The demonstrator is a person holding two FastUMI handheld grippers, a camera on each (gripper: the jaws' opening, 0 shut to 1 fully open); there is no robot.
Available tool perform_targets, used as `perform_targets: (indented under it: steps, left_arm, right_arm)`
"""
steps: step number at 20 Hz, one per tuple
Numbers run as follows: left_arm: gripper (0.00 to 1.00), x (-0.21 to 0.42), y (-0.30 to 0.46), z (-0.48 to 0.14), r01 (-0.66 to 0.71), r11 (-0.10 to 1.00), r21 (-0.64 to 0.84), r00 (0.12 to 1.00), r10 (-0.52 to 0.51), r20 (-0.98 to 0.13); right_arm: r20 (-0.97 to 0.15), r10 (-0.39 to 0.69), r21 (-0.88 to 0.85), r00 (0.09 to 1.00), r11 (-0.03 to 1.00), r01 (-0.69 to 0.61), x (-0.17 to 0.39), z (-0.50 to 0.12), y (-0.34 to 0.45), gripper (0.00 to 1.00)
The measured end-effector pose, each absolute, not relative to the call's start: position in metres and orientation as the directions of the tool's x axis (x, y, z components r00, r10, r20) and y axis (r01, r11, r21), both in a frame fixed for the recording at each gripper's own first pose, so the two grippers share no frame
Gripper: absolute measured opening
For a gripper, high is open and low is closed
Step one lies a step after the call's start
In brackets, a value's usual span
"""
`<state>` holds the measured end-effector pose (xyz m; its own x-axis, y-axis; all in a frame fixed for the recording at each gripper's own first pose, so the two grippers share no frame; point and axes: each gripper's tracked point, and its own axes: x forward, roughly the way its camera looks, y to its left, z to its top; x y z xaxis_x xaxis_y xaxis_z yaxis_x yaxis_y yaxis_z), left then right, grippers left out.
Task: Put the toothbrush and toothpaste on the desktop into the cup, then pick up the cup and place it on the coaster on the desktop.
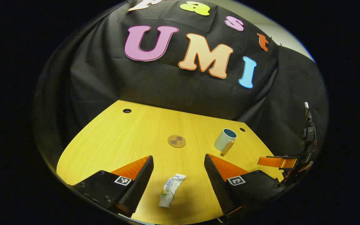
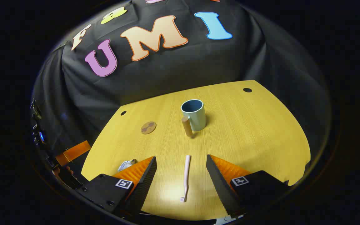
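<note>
Item 1, left tool [image 1: 178, 175]: fingers spread wide apart, empty, hovering low over the desk [image 1: 111, 140]. The toothpaste [image 1: 170, 190] lies flat between the 2 fingers, untouched, its length running roughly along the tool's forward axis; the tool appears lined up this way so the fingers can close across the tube's width.

Item 2, coaster [image 1: 176, 141]: flat and bare at mid-desk, well apart from the cup; it looks held in reserve as the cup's final stand.

Item 3, cup [image 2: 193, 114]: upright, mouth open, nothing visible inside, wooden handle [image 2: 187, 126] turned toward the near edge, which should suit a later grasp. Neither task thing is in it yet.

Item 4, toothbrush [image 2: 186, 178]: flat on the desk, bristle end nearest the camera, lying lengthwise between the fingers of the right tool [image 2: 181, 173]. That tool is likewise splayed open and holds nothing.

Item 5, surroundings: 2 round cable holes [image 2: 247, 90] near the far desk corners; black cloth wall behind. In the right gripper view the left tool and a hand show at far left. No obstacle lies between either tool and the cup; the 2 tools may crowd each other at its mouth.
</note>
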<state>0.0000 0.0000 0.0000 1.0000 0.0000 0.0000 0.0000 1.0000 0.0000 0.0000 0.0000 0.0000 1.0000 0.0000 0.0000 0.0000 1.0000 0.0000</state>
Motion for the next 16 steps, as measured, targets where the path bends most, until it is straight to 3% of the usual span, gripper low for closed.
perform_targets:
  steps: [2, 3, 5, 6, 7, 11, 12, 13, 16]
  left_arm:
    - [0.95, 0.003, -0.001, -0.003, 0.004, 1.0, 0.003, 1.0, -0.004, -0.013]
    - [0.95, 0.004, -0.001, -0.005, 0.004, 1.0, 0.004, 1.0, -0.004, -0.02]
    - [0.95, 0.007, -0.001, -0.01, 0.004, 1.0, 0.006, 0.999, -0.004, -0.038]
    - [0.95, 0.008, -0.002, -0.013, 0.008, 1.0, 0.005, 0.999, -0.008, -0.045]
    - [0.95, 0.008, -0.003, -0.015, 0.012, 1.0, 0.005, 0.999, -0.012, -0.053]
    - [0.95, 0.012, -0.001, -0.022, 0.008, 1.0, 0.013, 0.997, -0.007, -0.077]
    - [0.95, 0.012, -0.001, -0.025, 0.008, 1.0, 0.012, 0.996, -0.007, -0.087]
    - [0.95, 0.012, -0.001, -0.028, 0.009, 1.0, 0.01, 0.995, -0.008, -0.098]
    - [0.95, 0.012, 0.001, -0.037, 0.008, 1.0, 0.001, 0.993, -0.008, -0.122]
  right_arm:
    - [-0.014, -0.004, -0.002, 1.0, 1.0, 0.004, 0.003, -0.003, -0.001, 0.98]
    - [-0.024, -0.01, -0.002, 1.0, 1.0, 0.01, 0.005, -0.004, -0.003, 0.94]
    - [-0.047, -0.018, -0.001, 0.999, 1.0, 0.018, 0.009, -0.009, -0.005, 0.98]
    - [-0.058, -0.018, -0.002, 0.998, 1.0, 0.018, 0.01, -0.011, -0.004, 0.94]
    - [-0.068, -0.02, -0.003, 0.997, 1.0, 0.02, 0.011, -0.014, -0.005, 0.98]
    - [-0.104, -0.022, -0.011, 0.994, 1.0, 0.021, 0.016, -0.022, -0.005, 0.98]
    - [-0.112, -0.021, -0.014, 0.993, 1.0, 0.019, 0.017, -0.024, -0.004, 0.94]
    - [-0.121, -0.019, -0.017, 0.993, 1.0, 0.017, 0.019, -0.026, -0.004, 0.98]
    - [-0.164, -0.017, -0.034, 0.986, 0.999, 0.011, 0.024, -0.034, -0.002, 0.98]
